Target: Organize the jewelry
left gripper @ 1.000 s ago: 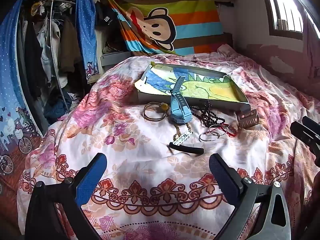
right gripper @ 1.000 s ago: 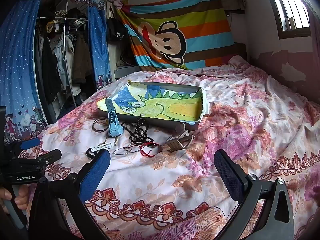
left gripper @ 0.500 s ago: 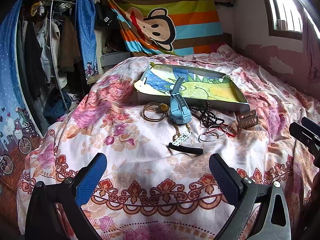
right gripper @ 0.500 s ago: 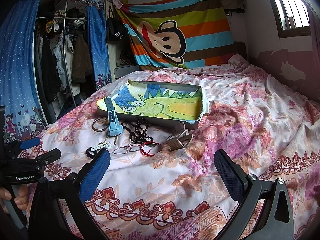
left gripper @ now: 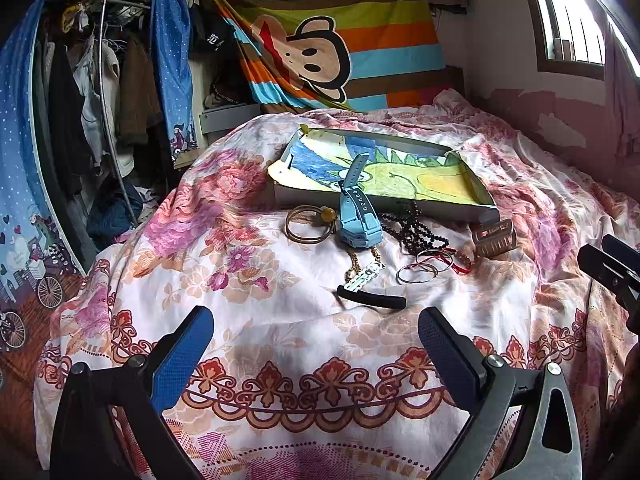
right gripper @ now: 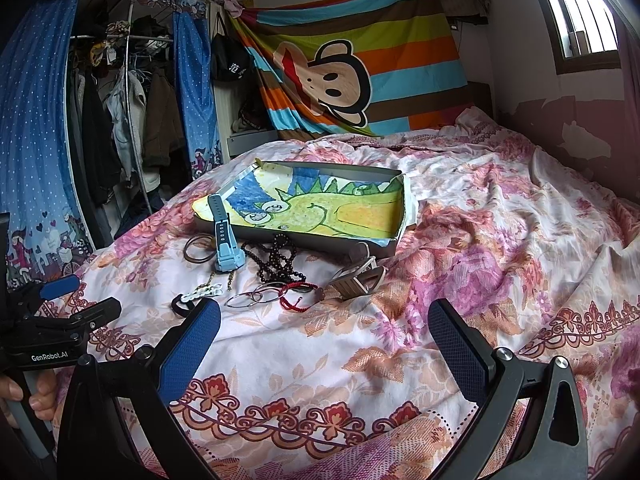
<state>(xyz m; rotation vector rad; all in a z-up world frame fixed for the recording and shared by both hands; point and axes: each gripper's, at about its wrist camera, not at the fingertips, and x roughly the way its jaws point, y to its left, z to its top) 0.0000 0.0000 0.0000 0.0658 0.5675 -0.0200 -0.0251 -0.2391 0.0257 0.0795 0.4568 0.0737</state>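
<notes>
A shallow tray [left gripper: 476, 210] [right gripper: 400, 184] lined with a dinosaur drawing lies on the flowered bedspread. A light blue watch [left gripper: 357, 216] [right gripper: 226, 240] leans over its near rim. In front lie bronze bangles [left gripper: 306, 226] [right gripper: 198, 248], a dark bead necklace [left gripper: 416, 232] [right gripper: 276, 260], thin silver hoops [left gripper: 416, 274] [right gripper: 252, 298], a red cord bracelet [right gripper: 298, 298], a brown hair claw [left gripper: 494, 236] [right gripper: 356, 280], a white clip [left gripper: 366, 276] and a black band [left gripper: 372, 300]. My left gripper [left gripper: 314, 346] and right gripper [right gripper: 322, 340] both hang open and empty, short of the items.
A clothes rack [left gripper: 100, 92] behind blue curtains stands off the bed's left side. A striped monkey blanket [left gripper: 332, 40] hangs on the back wall. The right gripper's tip [left gripper: 608, 264] shows at the left view's right edge; a hand holds the left gripper [right gripper: 60, 328].
The left view has crept slightly nearer the jewelry and the right view shifted a little. Both grippers stay open and nothing on the bed has moved.
</notes>
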